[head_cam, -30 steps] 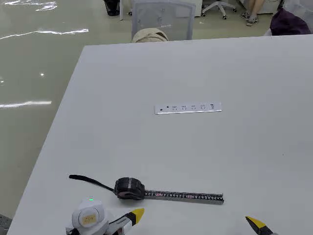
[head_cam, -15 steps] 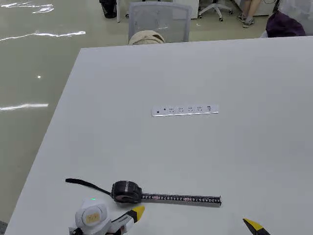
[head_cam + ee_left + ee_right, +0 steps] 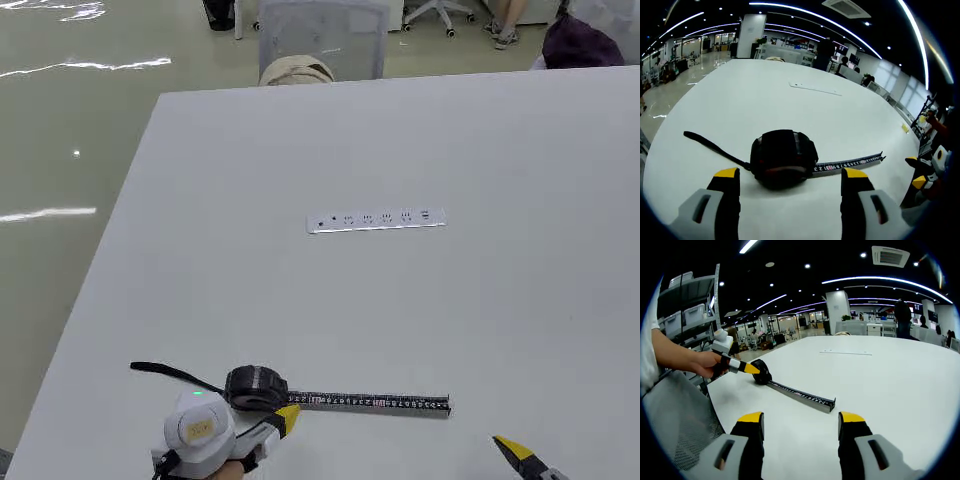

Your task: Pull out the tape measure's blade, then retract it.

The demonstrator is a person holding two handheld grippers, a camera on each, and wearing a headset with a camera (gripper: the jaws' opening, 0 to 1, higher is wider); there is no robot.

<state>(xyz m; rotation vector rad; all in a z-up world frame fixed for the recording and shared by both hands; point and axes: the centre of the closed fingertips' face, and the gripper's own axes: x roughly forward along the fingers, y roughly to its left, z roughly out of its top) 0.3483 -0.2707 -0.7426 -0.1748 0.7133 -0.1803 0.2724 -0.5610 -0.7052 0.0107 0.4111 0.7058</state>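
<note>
The white bench [image 3: 400, 310] carries the tape measure [image 3: 257, 387] close to its near edge, towards the left corner. The black case lies on the surface, and a black strap [image 3: 165, 372] trails from it to the left. The blade [image 3: 370, 403] is drawn out of the case to the right and lies flat on the bench, with its printed scale facing up.

In the left gripper view, the left claw [image 3: 790, 175] is seen with its yellow-tipped jaws wide apart. The tape measure [image 3: 783, 157] sits just ahead of the tips and between them, with a gap on either side, so nothing is clamped. The blade [image 3: 847, 164] runs off to the right, past the right-hand tip. In the head view, one yellow tip of the left claw [image 3: 285, 418] lies just beside the case, at the root of the blade.

In the right gripper view, the right claw [image 3: 801, 419] is also held apart, with nothing between its jaws. The free end of the blade [image 3: 800, 396] lies just ahead of it, apart from both tips. A hand [image 3: 702, 364] gripping the left gripper is seen beside the case [image 3: 761, 375].

A white power strip [image 3: 376, 220] lies at mid-bench, well apart from the tape measure.
</note>
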